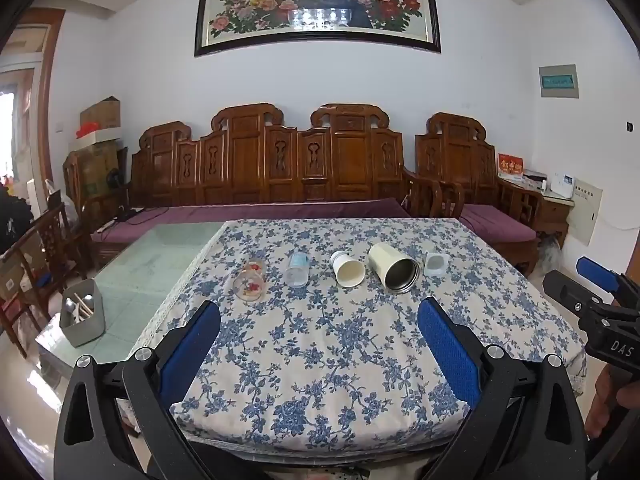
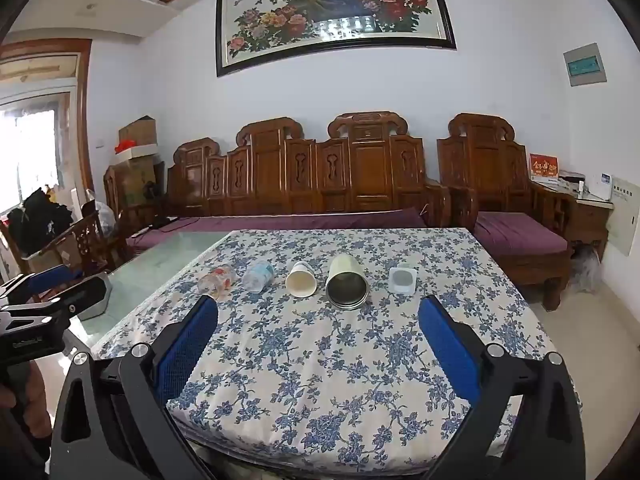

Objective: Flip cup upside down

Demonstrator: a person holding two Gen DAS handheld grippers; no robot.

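Holding both grippers, left [image 1: 319, 334] and right [image 2: 318, 330], with jaws spread and empty, we find the steel-lined cup [image 2: 345, 282] centre-frame on the counter [image 2: 400, 360], lying sidelong, mouth toward us, nearer the right.

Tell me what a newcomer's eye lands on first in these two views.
A row of five cups lying on their sides across the blue-and-white floral tablecloth, the large cream metal-lined tumbler most prominent, with the white paper cup just left of it. Behind, a carved dark wooden bench lines the wall under a framed peacock-and-peony painting. Both the left gripper and the right gripper are open, near the table's front edge.
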